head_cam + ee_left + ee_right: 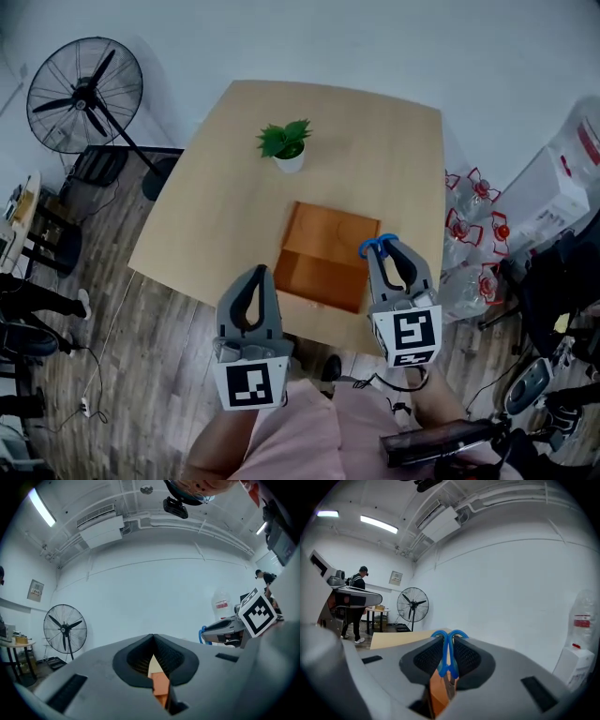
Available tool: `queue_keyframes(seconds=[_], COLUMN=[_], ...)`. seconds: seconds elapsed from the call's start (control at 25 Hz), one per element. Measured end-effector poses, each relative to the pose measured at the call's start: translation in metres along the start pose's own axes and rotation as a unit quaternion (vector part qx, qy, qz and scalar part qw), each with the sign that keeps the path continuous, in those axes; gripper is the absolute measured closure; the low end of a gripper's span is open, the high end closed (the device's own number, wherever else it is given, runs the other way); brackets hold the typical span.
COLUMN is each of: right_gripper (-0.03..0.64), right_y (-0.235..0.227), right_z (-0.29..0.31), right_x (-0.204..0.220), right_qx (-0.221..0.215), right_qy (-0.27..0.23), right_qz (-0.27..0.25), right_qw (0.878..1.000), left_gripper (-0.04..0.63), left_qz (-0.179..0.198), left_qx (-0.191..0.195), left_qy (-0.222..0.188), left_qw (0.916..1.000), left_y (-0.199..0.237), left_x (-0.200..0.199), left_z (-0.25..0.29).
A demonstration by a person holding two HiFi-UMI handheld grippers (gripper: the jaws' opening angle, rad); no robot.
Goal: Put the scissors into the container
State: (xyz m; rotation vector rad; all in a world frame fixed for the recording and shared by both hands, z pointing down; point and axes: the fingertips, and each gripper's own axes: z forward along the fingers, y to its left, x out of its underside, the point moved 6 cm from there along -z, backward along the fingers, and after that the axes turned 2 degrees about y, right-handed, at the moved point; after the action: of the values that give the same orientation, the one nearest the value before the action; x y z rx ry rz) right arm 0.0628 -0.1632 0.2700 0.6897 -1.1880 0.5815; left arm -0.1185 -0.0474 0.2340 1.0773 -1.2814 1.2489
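Scissors (378,246): one pair, blue-handled, pinched in the right hand-held gripper (389,244), over the right edge of the container (323,253), near its front corner. In the right gripper view, both handle loops squeezed flat between the two jaws, loop tops poking past the jaw tips, grey blades pointing down toward the container's orange floor. Touching it or not: impossible to tell.

Left hand-held gripper (257,272): jaws closed tip to tip, nothing between them, hovering just off the container's front-left corner and apart from it. Through the slot below the jaw tips in the left gripper view, only a sliver of the orange container.

Marker cubes: two in all, one on the left hand-held gripper (251,384) and one on the right (410,336), both nearer than the container.

Container: one, orange, shallow, open-topped, lying flat on the table (206,197), toward its near edge.

Beyond the container, one small green plant (285,142) in a white pot, upright, well apart from it.

Farther off, beyond and left of the container, one standing fan (84,94) on the wooden floor, clear of the table.

Right of the container, past the table edge, a cluster of clear bottles (473,230) with red caps, too jumbled to count.

Farthest from the container, in the right gripper view, one person (356,603) standing.
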Motion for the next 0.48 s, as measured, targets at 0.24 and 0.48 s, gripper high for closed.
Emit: queue_keyframes(seconds=[0.24, 0.48], right_gripper=[0.543, 0.543], right_y=[0.041, 0.076], right_z=[0.028, 0.052], right_x=[-0.013, -0.012], right_qx=[-0.046, -0.079], right_qy=[0.0, 0.011], right_qz=[-0.017, -0.027], right_qw=[0.999, 0.996], left_gripper=[0.591, 0.591], left_qz=[-0.002, -0.007], left_qx=[-0.029, -0.055], left_qy=[0.004, 0.016], left_qw=[0.9996, 0.9984], left_y=[0.038, 0.071], left_x=[0.003, 0.012], left_z=[-0.008, -0.017])
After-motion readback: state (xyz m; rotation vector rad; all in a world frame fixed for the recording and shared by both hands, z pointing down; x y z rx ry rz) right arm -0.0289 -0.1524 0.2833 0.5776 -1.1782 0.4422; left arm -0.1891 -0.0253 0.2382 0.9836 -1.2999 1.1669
